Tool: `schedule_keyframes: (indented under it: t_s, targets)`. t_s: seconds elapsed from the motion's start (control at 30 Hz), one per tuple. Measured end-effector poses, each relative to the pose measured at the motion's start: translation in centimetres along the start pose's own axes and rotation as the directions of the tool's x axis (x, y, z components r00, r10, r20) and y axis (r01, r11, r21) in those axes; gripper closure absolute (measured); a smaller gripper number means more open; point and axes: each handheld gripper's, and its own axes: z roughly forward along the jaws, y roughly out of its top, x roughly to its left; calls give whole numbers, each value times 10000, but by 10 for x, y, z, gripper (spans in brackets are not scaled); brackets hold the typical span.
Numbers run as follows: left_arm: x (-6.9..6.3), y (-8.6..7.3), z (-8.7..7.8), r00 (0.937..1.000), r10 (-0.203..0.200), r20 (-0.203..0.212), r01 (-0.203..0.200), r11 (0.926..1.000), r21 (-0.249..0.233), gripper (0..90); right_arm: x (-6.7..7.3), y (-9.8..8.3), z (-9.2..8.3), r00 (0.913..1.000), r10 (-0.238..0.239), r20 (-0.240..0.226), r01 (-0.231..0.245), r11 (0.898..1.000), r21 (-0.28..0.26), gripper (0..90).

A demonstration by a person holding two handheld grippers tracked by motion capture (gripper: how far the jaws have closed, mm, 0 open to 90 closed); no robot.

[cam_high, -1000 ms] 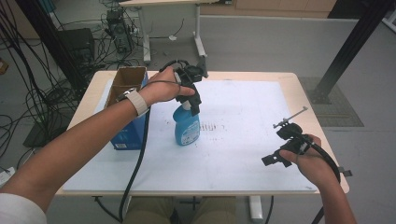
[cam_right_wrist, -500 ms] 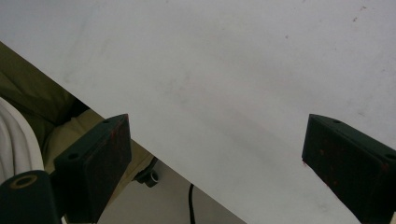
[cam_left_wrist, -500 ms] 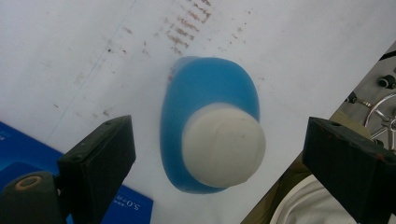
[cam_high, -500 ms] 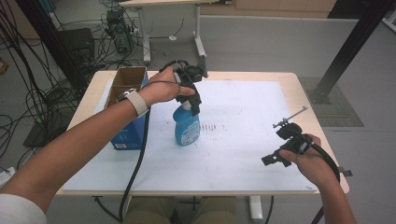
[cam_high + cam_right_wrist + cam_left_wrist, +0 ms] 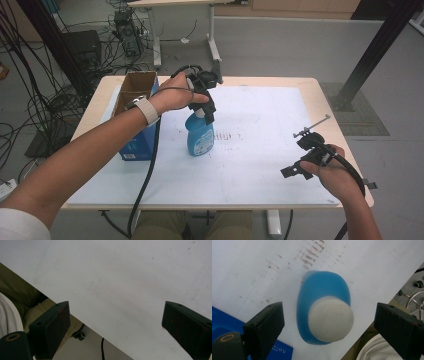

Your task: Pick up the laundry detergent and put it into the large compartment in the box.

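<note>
Under left gripper: blue bottle upright, white cap up.

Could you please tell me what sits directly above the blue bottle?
The left gripper hangs over the blue bottle, jaws open either side of its white cap. The bottle's base is hidden.

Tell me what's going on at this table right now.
A person holds a gripper in each hand at a white table. The left gripper hangs open just above a blue bottle with a white cap, jaws on either side of the cap without touching it. The bottle stands upright beside a blue cardboard box. The right gripper is open over bare tabletop near the front edge.
</note>
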Motion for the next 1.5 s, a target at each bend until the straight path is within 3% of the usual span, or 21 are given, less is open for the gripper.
schedule_keyframes:
  t_s: [1.5]
  targets:
    - [0, -2, 6, 9999, -98, -19, 98, 9999, -79, 101, -2, -2, 2, 10000, 88, -5, -88, 10000, -12, 83]
